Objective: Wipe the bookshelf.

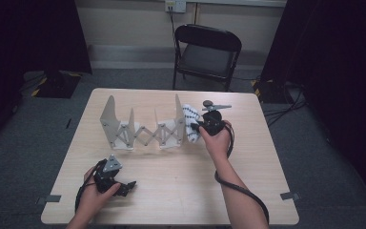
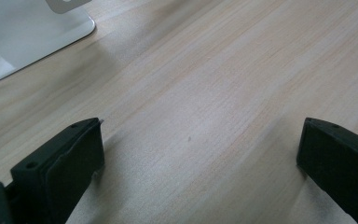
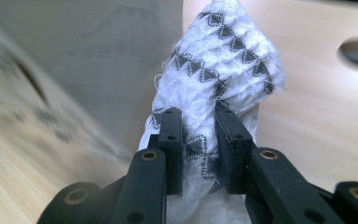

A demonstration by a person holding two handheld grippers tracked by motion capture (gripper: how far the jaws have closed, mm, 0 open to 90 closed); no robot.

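A white cloth (image 1: 190, 123) with a black triangle pattern hangs at the right end of the folding rack (image 1: 140, 129), which stands in the middle of the table. My right gripper (image 1: 198, 127) is shut on this cloth; in the right gripper view the two black fingers (image 3: 172, 140) pinch a bunched fold of the cloth (image 3: 223, 65) right beside the rack's pale end panel. My left gripper (image 1: 126, 187) rests low over the table near the front left, open with nothing but bare wood between its fingers (image 2: 70, 158).
The wooden table (image 1: 181, 191) has free room in front of the rack. A corner of the rack's white base (image 2: 28, 32) lies just beyond the left gripper. A black folding chair (image 1: 205, 52) stands behind the table. Dark curtains hang at both sides.
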